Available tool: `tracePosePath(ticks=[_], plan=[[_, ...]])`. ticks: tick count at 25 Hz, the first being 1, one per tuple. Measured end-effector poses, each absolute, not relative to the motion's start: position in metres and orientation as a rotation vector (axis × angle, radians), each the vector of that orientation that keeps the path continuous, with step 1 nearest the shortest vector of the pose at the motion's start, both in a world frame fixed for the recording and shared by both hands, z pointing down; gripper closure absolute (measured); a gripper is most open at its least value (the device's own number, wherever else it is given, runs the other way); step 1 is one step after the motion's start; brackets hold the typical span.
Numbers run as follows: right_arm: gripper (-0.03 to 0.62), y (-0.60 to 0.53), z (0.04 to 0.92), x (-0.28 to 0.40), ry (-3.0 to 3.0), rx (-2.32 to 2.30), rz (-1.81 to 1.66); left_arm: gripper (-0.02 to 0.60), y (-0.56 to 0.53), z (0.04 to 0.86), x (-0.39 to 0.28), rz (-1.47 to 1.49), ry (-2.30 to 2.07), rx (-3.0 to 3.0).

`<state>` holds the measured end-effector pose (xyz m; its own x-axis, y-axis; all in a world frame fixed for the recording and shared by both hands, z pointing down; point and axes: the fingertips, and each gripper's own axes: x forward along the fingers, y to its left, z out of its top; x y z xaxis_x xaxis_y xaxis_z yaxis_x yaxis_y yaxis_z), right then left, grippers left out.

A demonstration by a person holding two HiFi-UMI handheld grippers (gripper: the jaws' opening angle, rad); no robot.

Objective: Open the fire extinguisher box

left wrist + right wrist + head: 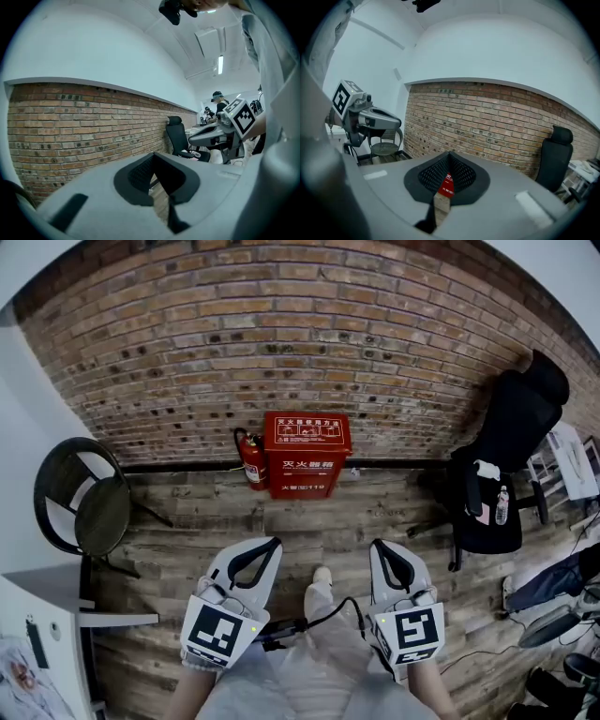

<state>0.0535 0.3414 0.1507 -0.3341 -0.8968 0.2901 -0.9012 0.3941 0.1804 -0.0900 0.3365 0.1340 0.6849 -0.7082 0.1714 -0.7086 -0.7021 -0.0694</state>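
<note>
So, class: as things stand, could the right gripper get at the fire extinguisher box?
Probably not yet. The right gripper hangs close to the person's body, while the fire extinguisher box stands against the brick wall across open wooden floor. Nothing blocks the way; stepping forward should do.

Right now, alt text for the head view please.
A closed red fire extinguisher box stands on the wood floor against a brick wall, a red extinguisher just left of it. In the foreground the left gripper and right gripper point toward it, well short of it, both shut and empty.
</note>
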Motion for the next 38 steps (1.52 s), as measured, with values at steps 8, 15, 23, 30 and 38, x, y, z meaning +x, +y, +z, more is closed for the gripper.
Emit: tracePosePath(ticks=[8, 15, 23, 30, 38], plan=[[0.586, 0.326, 0.152, 0.054, -2.329, 1.556, 0.065, 0.583, 0.318, 0.136, -0.086, 0.308, -1.224, 2.899], [0.585, 0.284, 0.158, 0.059, -2.357, 1.499, 0.031, 0.583, 0.286, 0.140, -0.081, 0.328, -1.285, 2.883], [0.586, 0.195, 0.162, 0.073, -2.430, 1.397, 0.009, 0.583, 0.217, 0.139, -0.065, 0.325, -1.391, 2.829], [0.586, 0.112, 0.155, 0.090, -2.483, 1.334, -0.011, 0.583, 0.150, 0.131, -0.049, 0.319, -1.475, 2.784], [0.586, 0.034, 0.160, 0.098, -2.514, 1.250, -0.021, 0.583, 0.073, 0.134, -0.038, 0.331, -1.554, 2.728]])
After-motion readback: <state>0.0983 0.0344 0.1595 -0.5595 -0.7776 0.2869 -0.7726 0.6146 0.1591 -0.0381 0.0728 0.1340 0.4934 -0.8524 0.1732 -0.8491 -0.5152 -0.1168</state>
